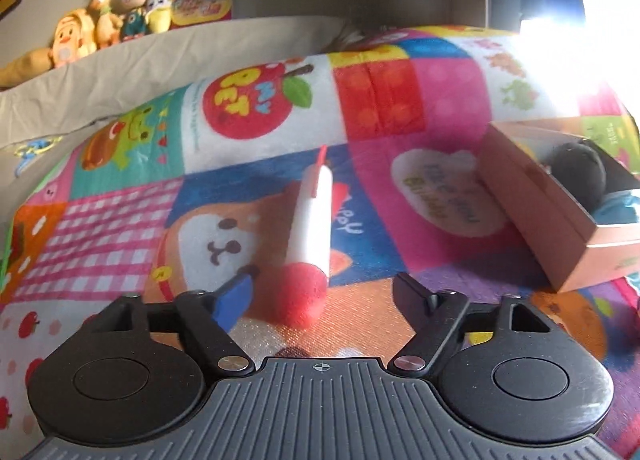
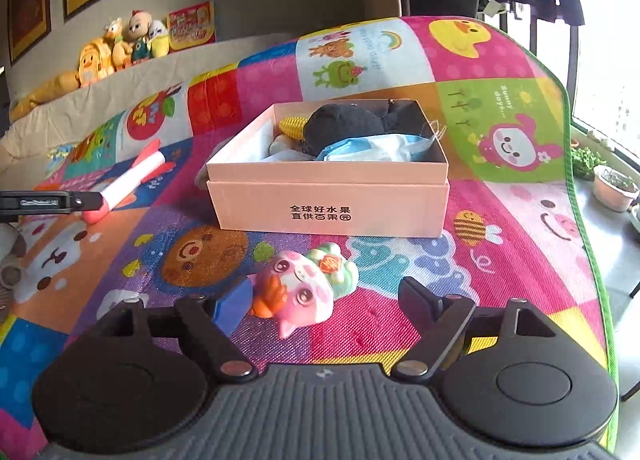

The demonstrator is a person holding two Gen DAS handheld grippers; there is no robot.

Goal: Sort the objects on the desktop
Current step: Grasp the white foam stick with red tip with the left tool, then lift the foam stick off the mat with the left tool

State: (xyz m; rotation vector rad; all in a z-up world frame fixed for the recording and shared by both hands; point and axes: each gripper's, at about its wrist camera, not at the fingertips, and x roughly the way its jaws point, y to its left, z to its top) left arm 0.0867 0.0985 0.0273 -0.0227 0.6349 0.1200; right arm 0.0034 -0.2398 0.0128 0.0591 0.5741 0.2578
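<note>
While the left gripper [image 1: 324, 284] hangs over the patchwork play mat [image 1: 120, 228], its jaws stand apart with the red nose of the toy rocket [image 1: 310, 228] between the fingertips; no pad presses on it. The rocket lies flat on the mat, its white body running from the nose toward 12 o'clock and ending in red fins. At 3 o'clock in the left wrist view sits the pink cardboard box [image 1: 536, 212], well apart from the rocket.

In the right wrist view, the right gripper [image 2: 326, 294] is likewise spread wide. The pink cat figurine [image 2: 298, 300] lies on the mat between its fingers, closer to the blue-padded finger at 9 o'clock; whether that pad touches it cannot be told. A green figurine [image 2: 340, 266] lies directly against the cat at its 1 o'clock side.

Beyond both figurines, at 12 o'clock, the box stands open at the top. It contains a dark plush item [image 2: 340, 122], a blue and white cloth [image 2: 380, 148] and a yellow corn-shaped toy [image 2: 291, 126]. The rocket lies at 10 o'clock from the box, with one finger of the left gripper beside its nose.

At the far 10 o'clock edge, plush toys [image 2: 120, 48] line the grey sofa back [image 2: 180, 68].
</note>
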